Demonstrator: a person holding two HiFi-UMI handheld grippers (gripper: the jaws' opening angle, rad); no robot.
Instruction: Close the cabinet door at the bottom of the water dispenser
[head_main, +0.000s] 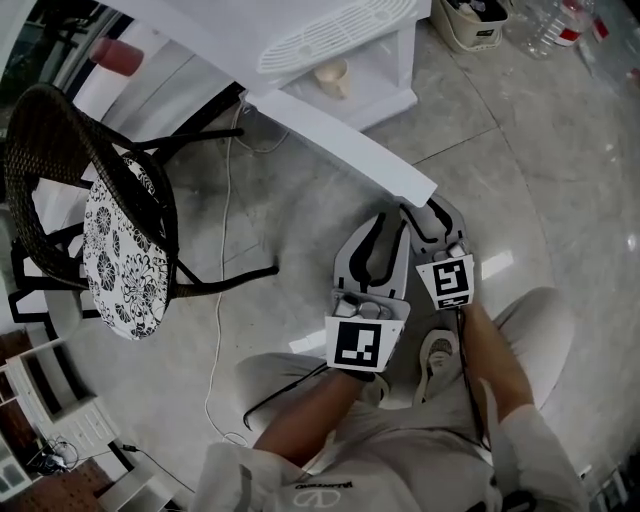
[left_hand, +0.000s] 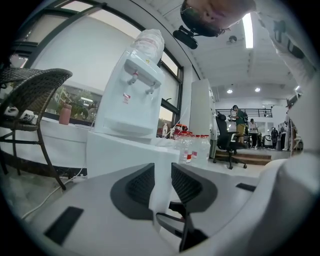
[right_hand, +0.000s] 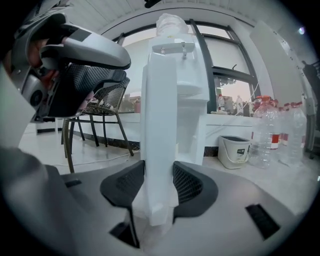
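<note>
The white water dispenser (head_main: 330, 40) stands at the top of the head view, and its bottom cabinet door (head_main: 340, 140) swings out toward me. My right gripper (head_main: 430, 208) is shut on the door's free edge; in the right gripper view the door's edge (right_hand: 159, 150) fills the gap between both pads of this gripper (right_hand: 159, 182). My left gripper (head_main: 392, 222) sits just left of it, open, close to the door's outer face. In the left gripper view the door's panel (left_hand: 145, 160) shows beyond that gripper (left_hand: 161, 185), below the dispenser (left_hand: 132, 95).
A wicker chair (head_main: 120, 250) with a floral cushion stands to the left, and a cable (head_main: 222, 300) runs over the marble floor. A paper cup (head_main: 335, 75) sits inside the cabinet. A white bucket (right_hand: 235, 150) and water bottles (right_hand: 280, 130) stand to the right.
</note>
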